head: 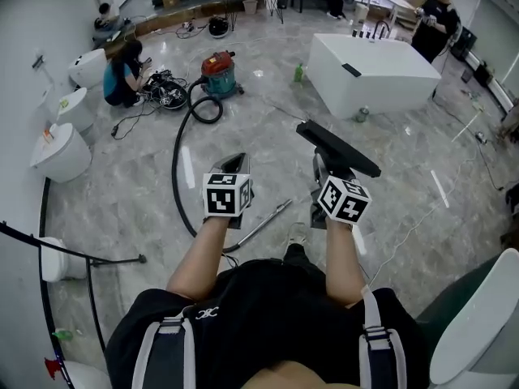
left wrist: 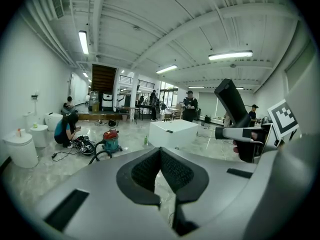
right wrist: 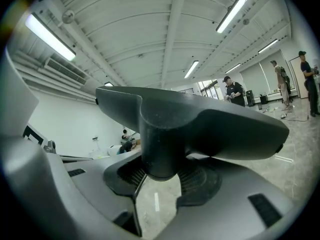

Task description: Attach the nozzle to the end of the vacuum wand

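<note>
The first half of the job looks done and the joining itself is not yet begun. The right gripper point(head: 323, 173) has its jaws pinching the round neck of the black nozzle point(head: 336, 147), which is lifted clear of the floor point(head: 405, 177) in front of the person, its wide flat head standing crosswise above the jaws (the right gripper view shows the neck seated between the two ribbed pads). The left gripper point(head: 233, 164) has its jaws pressed together on nothing; its own view shows the pads meeting with only floor beyond them. The vacuum wand point(head: 268, 220), a thin metal tube, lies on the floor just in front of the person's feet, below and between the two grippers, with the black hose point(head: 177, 168) curving away from it to the red-topped vacuum point(head: 219, 73) farther off. Nozzle and wand are apart, and I cannot tell which way the wand's open end faces. What is left, as I judge it: take up or steady the wand, most likely with the free left gripper, line the nozzle's neck up with the wand's end, and push the two together until seated.
</note>
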The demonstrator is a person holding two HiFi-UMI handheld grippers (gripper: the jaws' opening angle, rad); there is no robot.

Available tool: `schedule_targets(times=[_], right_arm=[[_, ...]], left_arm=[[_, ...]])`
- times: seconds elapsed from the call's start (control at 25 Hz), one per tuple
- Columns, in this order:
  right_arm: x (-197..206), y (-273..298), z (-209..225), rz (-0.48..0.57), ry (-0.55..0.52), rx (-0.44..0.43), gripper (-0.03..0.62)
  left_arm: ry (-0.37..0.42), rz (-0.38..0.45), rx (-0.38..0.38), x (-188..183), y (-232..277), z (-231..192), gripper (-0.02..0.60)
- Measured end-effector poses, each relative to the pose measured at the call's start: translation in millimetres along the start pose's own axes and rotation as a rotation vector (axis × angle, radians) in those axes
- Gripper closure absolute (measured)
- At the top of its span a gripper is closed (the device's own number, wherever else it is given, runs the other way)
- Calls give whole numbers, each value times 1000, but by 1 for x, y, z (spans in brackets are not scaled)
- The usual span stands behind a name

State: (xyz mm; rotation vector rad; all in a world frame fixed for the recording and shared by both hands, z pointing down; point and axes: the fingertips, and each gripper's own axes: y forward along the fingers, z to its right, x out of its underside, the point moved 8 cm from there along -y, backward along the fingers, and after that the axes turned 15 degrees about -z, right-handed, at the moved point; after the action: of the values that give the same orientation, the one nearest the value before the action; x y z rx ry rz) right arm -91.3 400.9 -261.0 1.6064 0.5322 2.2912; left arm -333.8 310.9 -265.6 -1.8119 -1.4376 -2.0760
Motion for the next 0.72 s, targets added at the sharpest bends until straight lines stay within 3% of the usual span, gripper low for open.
schedule_targets(times=[0.4,0.72], right_arm=[[-68,103,58,-18,-24,-41,411],[-133,189,120,-78,-47,-99,411]], left_arm=[[29,-36,-13,-71,109,-4,572],[-7,-78,-50,-129,200,3,572]])
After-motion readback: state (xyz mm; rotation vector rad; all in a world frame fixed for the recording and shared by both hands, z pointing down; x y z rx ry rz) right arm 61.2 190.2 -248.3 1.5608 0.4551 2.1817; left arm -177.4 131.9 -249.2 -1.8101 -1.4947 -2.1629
